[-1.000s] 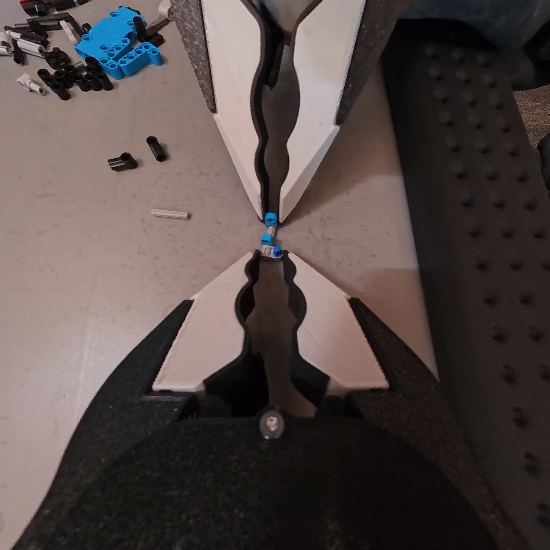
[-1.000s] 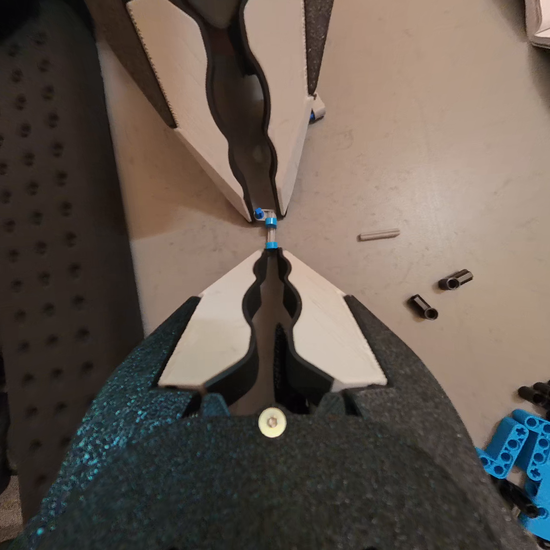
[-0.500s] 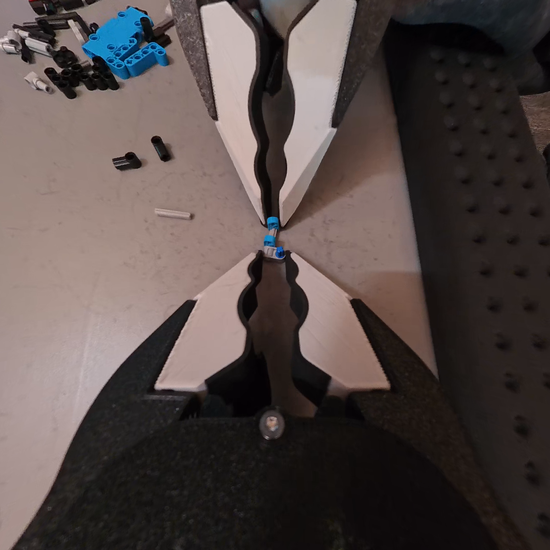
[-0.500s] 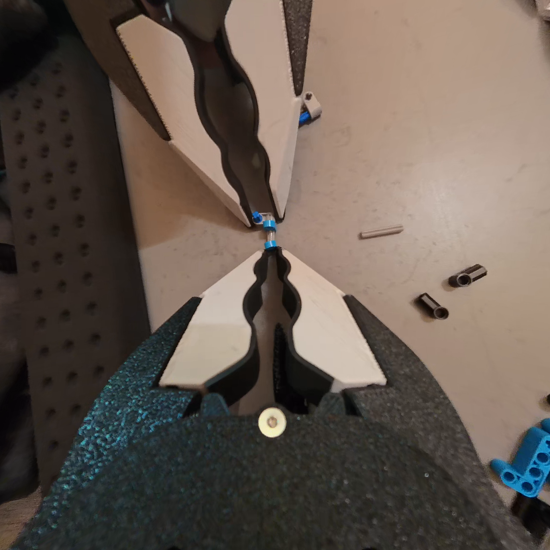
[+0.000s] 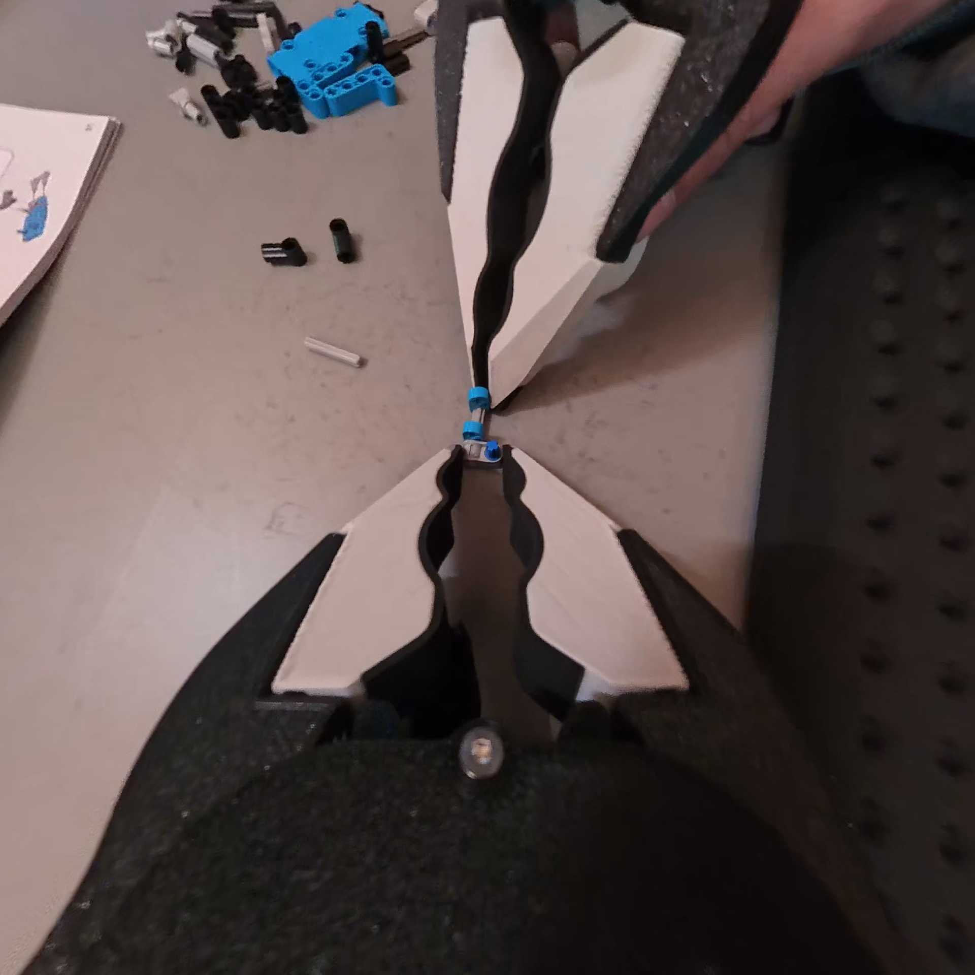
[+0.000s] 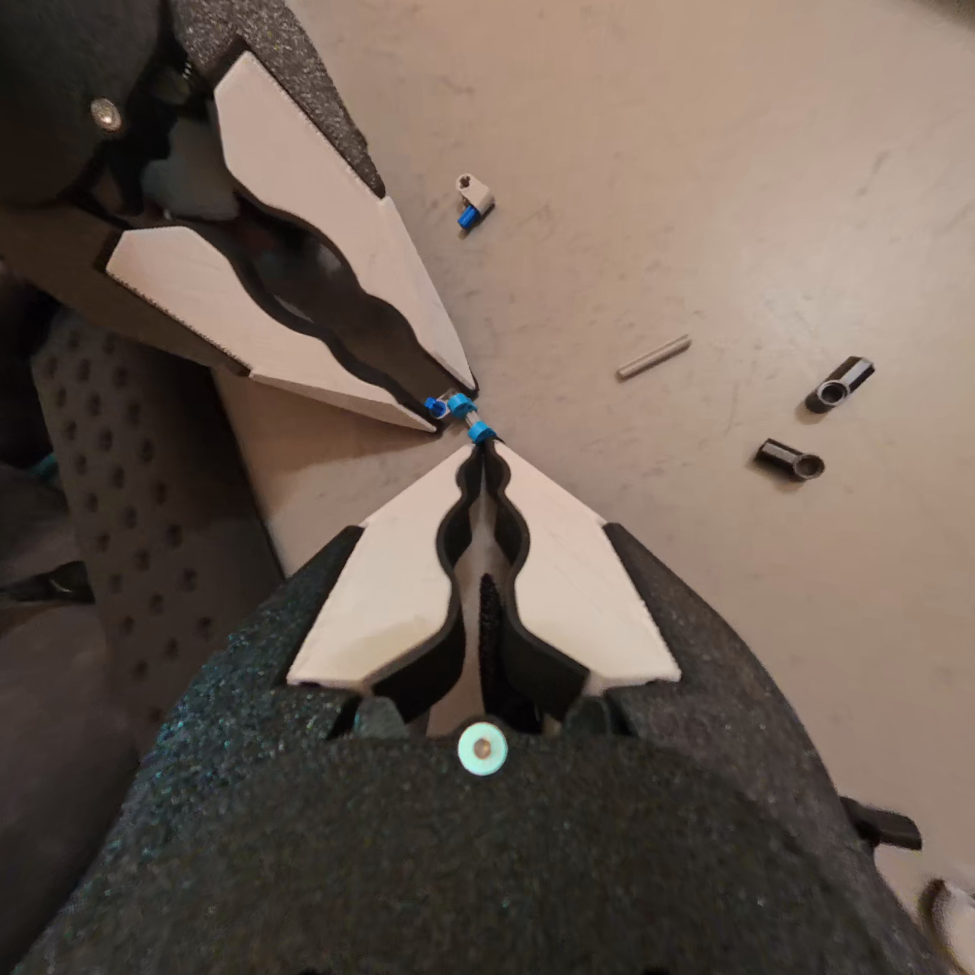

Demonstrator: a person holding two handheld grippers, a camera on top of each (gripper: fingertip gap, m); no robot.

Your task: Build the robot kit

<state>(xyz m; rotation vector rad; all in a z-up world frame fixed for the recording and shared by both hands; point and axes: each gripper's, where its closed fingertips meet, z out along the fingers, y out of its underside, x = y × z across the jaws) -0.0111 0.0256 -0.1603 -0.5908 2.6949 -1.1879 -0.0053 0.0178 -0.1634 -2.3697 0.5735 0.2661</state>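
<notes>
A small assembly hangs between the two gripper tips above the table: a thin grey axle (image 5: 477, 412) with two light-blue bushes, pushed into a grey connector (image 5: 479, 452) that carries a dark-blue pin. My left gripper (image 5: 481, 455) is shut on the grey connector. My right gripper (image 6: 481, 447) is shut on the axle's other end, just behind a blue bush (image 6: 480, 431). In the left wrist view the right gripper (image 5: 483, 393) comes in from above, with a hand (image 5: 738, 132) behind it. In the right wrist view the left gripper (image 6: 452, 409) comes in from the upper left.
On the grey table (image 5: 158, 448) lie a loose grey axle (image 5: 333, 352), two black connectors (image 5: 283, 252) (image 5: 342, 240), a pile of blue and black parts (image 5: 332, 74) and a booklet (image 5: 42, 200). A black studded mat (image 5: 870, 475) lies alongside. Another grey connector with a blue pin (image 6: 473, 203) lies beyond. The grippers are tip to tip, or close to it.
Both grippers keep their hold on the assembly. The two grippers have swung out of line: in the right wrist view the left gripper now slants in from the upper left.
</notes>
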